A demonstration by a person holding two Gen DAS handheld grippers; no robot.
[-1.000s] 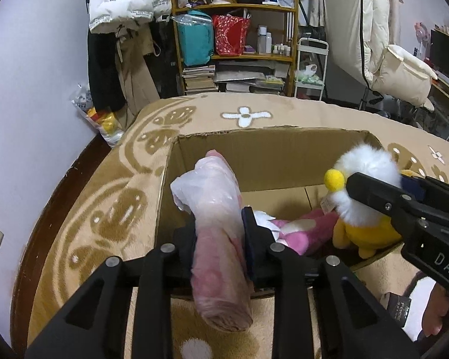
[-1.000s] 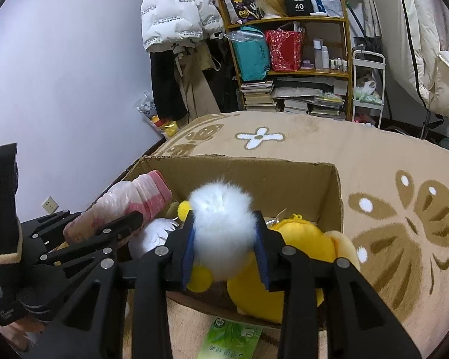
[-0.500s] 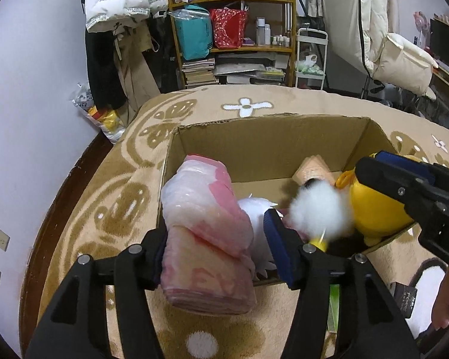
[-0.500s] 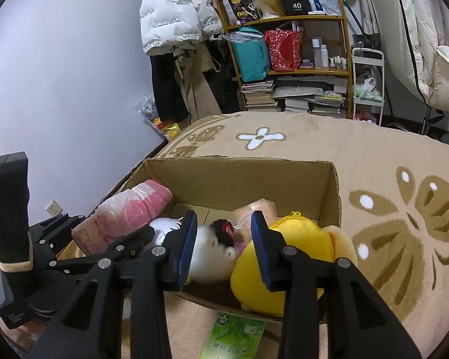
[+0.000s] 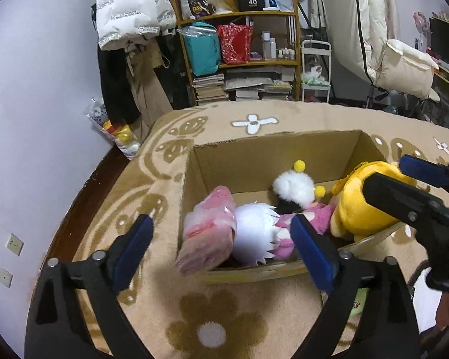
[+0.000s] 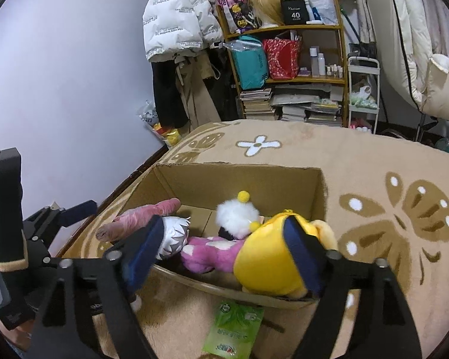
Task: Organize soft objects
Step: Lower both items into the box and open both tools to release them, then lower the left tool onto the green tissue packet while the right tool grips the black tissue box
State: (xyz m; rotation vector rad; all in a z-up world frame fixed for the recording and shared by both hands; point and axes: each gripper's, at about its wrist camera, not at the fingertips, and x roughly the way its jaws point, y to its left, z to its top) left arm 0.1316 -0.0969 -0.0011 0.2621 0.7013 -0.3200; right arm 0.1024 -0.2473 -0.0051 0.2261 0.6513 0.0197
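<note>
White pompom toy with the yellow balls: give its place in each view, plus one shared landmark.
Left wrist view: white pompom toy right of centre, inside the cardboard box, left of the yellow plush.
Right wrist view: pompom toy at centre, left of the yellow plush.
Shared landmark: the white flower on the rug.

Showing even, soft indoor lighting from overhead, moderately bright. Casting only faint shadows inside the cardboard box (image 5: 272,152). Bending straight lines strongly toward the edges, with black vignetted corners. Staying sharp centrally; blurring slightly on the nearest gripper parts.
</note>
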